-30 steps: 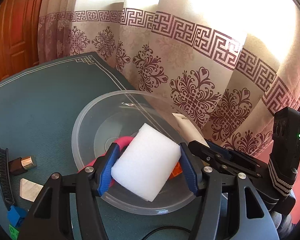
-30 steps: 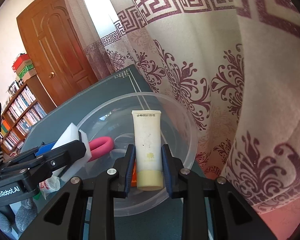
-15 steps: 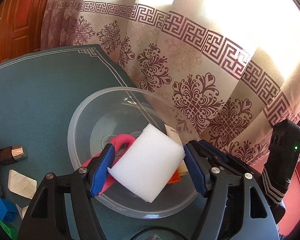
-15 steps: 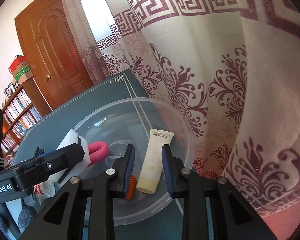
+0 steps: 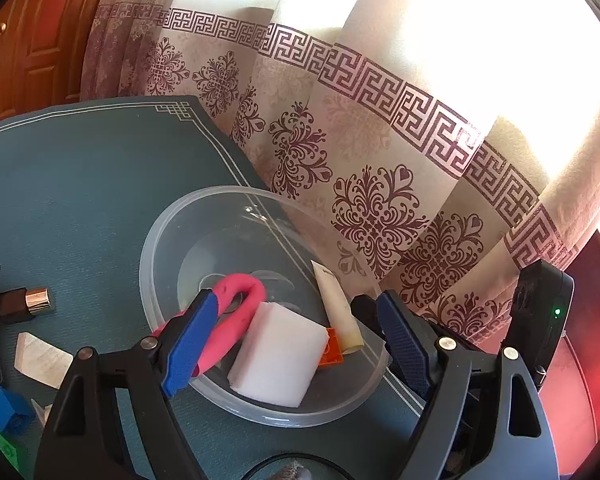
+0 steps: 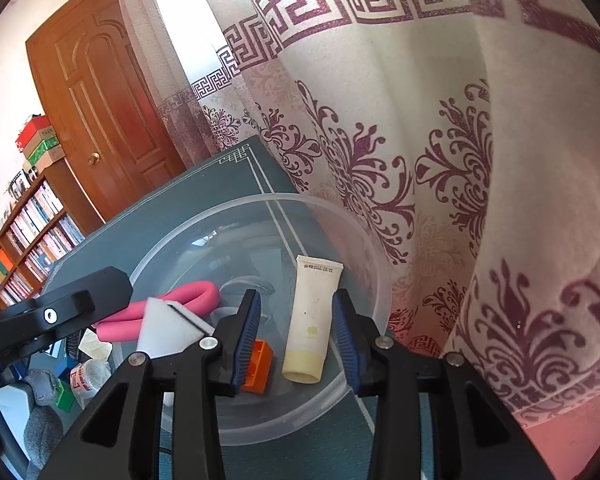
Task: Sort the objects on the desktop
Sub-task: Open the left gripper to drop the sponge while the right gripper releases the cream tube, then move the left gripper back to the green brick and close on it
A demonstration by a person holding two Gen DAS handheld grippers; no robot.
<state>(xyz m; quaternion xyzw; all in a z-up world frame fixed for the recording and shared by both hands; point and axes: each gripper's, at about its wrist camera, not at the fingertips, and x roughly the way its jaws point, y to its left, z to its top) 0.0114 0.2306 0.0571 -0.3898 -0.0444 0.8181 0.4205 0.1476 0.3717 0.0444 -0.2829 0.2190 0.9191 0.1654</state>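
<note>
Patterned curtains (image 5: 380, 184) hung behind the teal surface (image 5: 80, 200). Both the left gripper (image 5: 296, 340) and right gripper (image 6: 296, 336) stood spread above the clear bowl (image 5: 172, 224) holding the sponge (image 5: 276, 360), tube (image 6: 312, 316), pink loop (image 6: 160, 312) and orange block (image 6: 258, 366). Only the left view showed a lipstick (image 5: 24, 304) and wooden block (image 5: 40, 354) outside.

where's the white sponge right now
The sponge lies inside the clear bowl at its near side, between the pink loop and the orange block.

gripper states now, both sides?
Left gripper: open, holding nothing; white sponge lies in the clear bowl.
Right gripper: open, holding nothing; cream tube lies in the bowl.
</note>
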